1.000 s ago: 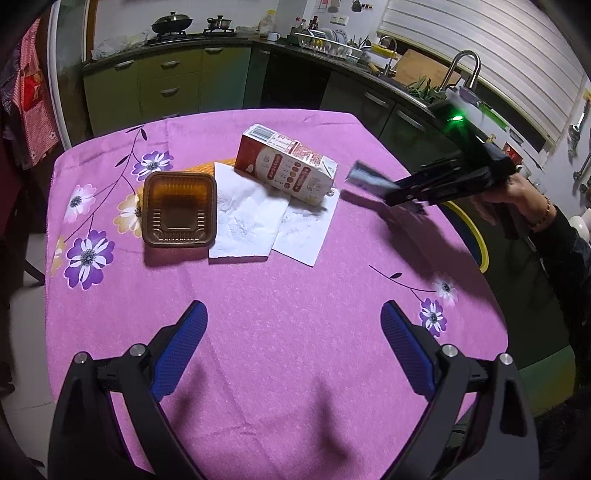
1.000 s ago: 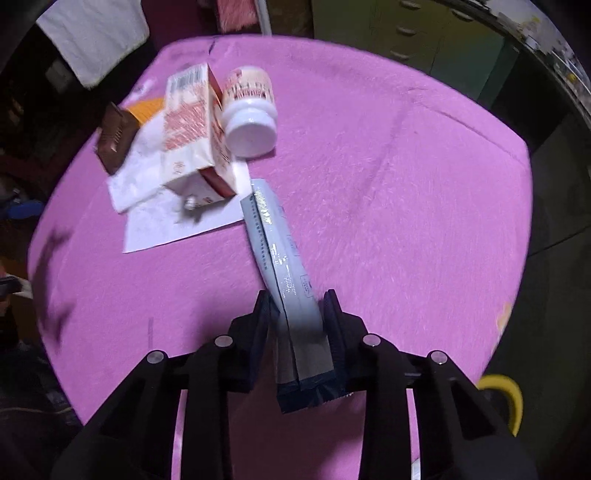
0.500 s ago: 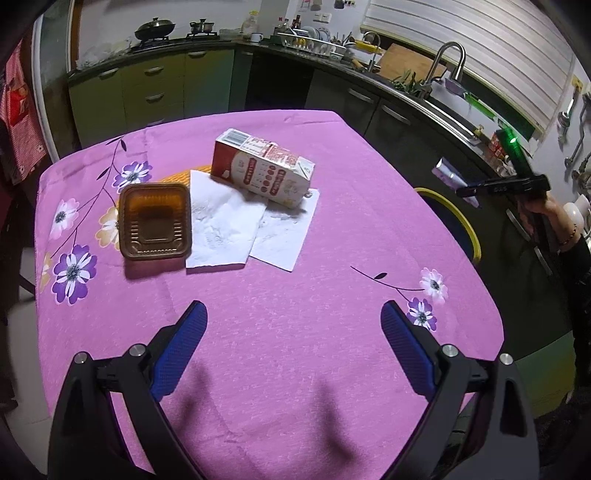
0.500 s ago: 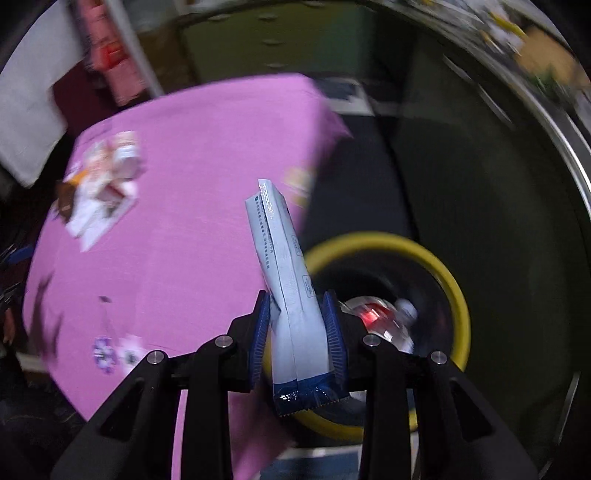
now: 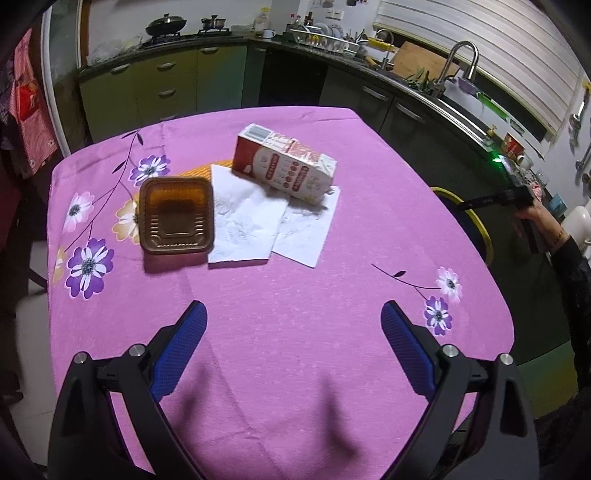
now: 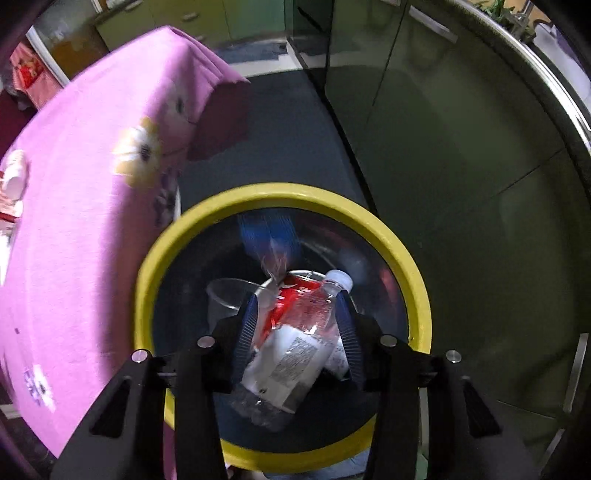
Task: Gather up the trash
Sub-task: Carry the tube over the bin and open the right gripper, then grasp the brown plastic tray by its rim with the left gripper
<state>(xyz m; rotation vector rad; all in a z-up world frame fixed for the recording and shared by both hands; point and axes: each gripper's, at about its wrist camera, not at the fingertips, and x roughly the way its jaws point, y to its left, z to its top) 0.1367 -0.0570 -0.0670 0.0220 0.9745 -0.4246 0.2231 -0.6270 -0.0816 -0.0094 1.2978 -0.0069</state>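
Observation:
My right gripper (image 6: 297, 301) is open and empty above the yellow-rimmed bin (image 6: 184, 229). The blue wrapper (image 6: 267, 238) is blurred below it, falling inside the bin onto a clear plastic bottle (image 6: 295, 347), a red can (image 6: 295, 291) and a clear cup (image 6: 225, 295). My left gripper (image 5: 293, 314) is open and empty over the near part of the pink table (image 5: 295, 369). On the table lie a red and white carton (image 5: 284, 168), two white napkins (image 5: 258, 221) and a brown plastic tray (image 5: 176, 214). The right gripper (image 5: 491, 200) shows at the far right, over the bin rim (image 5: 476, 221).
The pink flowered cloth hangs over the table edge (image 6: 221, 122) just left of the bin. Dark cabinet doors (image 6: 443, 147) stand right of the bin. Kitchen counters, a sink (image 5: 458, 70) and a stove (image 5: 166, 27) line the far walls.
My right gripper swung from the table out over the bin, opened, and let the blue wrapper drop in. My left gripper stayed open and drew slightly nearer the table items.

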